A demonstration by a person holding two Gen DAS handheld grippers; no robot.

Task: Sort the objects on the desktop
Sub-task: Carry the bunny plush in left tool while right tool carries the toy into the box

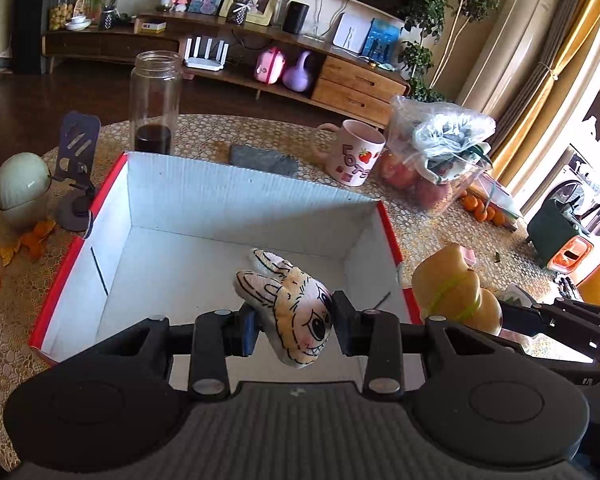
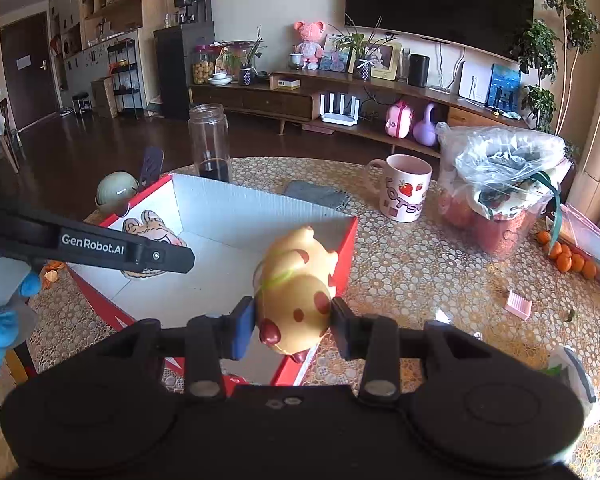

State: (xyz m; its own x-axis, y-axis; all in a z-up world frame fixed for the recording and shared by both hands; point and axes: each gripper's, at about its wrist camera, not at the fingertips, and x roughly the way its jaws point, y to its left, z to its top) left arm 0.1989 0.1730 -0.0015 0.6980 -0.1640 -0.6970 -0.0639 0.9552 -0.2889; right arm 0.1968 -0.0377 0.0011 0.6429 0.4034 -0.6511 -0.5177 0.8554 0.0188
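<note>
A red box with a white inside lies open on the table; it also shows in the right wrist view. My left gripper is shut on a cream plush rabbit toy and holds it above the box's near part. My right gripper is shut on a yellow squishy toy with brown spots, held over the box's right near corner. That toy shows at the right of the left wrist view. The plush and the left gripper's finger show at the left of the right wrist view.
On the table behind the box stand a glass bottle with dark liquid, a phone stand, a green egg-shaped cup, a grey cloth, a pink strawberry mug and a plastic bag of fruit. Tangerines and a small pink item lie at right.
</note>
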